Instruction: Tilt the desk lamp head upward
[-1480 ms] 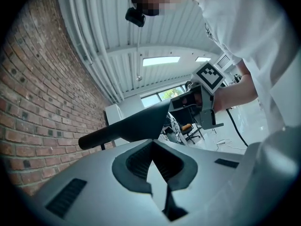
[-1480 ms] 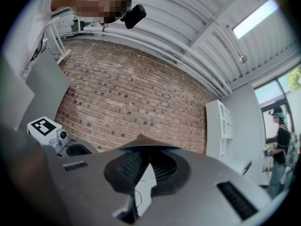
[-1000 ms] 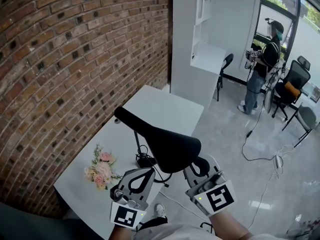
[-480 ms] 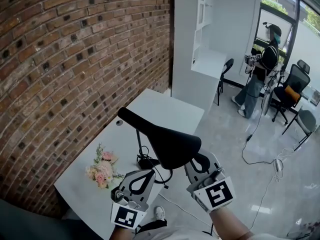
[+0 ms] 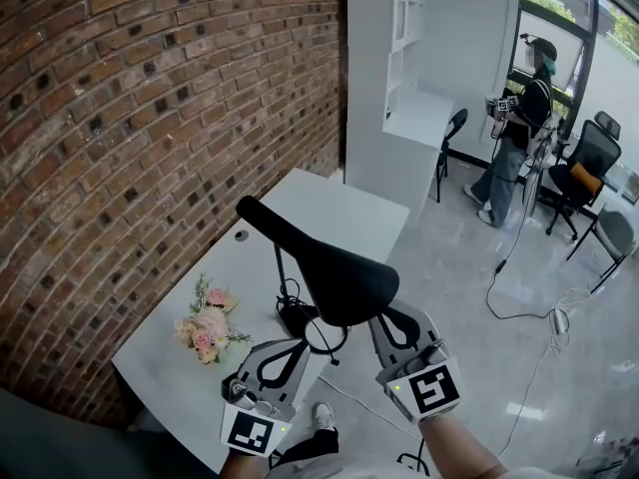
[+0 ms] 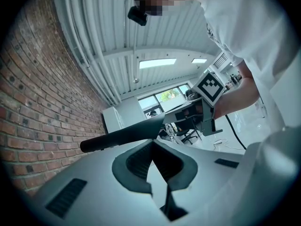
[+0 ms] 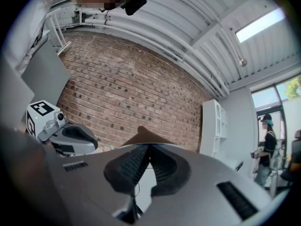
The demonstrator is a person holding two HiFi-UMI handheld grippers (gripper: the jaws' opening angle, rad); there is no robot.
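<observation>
A black desk lamp stands on the white table (image 5: 339,208), with its base (image 5: 297,317) and thin stem (image 5: 281,267) near the front edge. Its long head (image 5: 329,267) slopes down from a narrow far tip to a wide near end. My right gripper (image 5: 385,319) sits just under that wide end with its jaws shut and empty, and touches the rim. In the right gripper view the lamp head (image 7: 141,134) shows just beyond the right gripper (image 7: 148,147). My left gripper (image 5: 298,345) hangs lower, beside the base, shut on nothing. The lamp head (image 6: 122,135) crosses the left gripper view.
A small bunch of pink flowers (image 5: 205,327) lies on the table's left part, next to the brick wall (image 5: 150,118). A cable (image 5: 324,339) loops off the front edge. A white shelf unit (image 5: 414,98) stands behind. A person (image 5: 519,118) and office chairs are far right.
The lamp head's near end has risen a little with my right gripper under it. The left gripper has hardly moved. The person in the background has shifted.
</observation>
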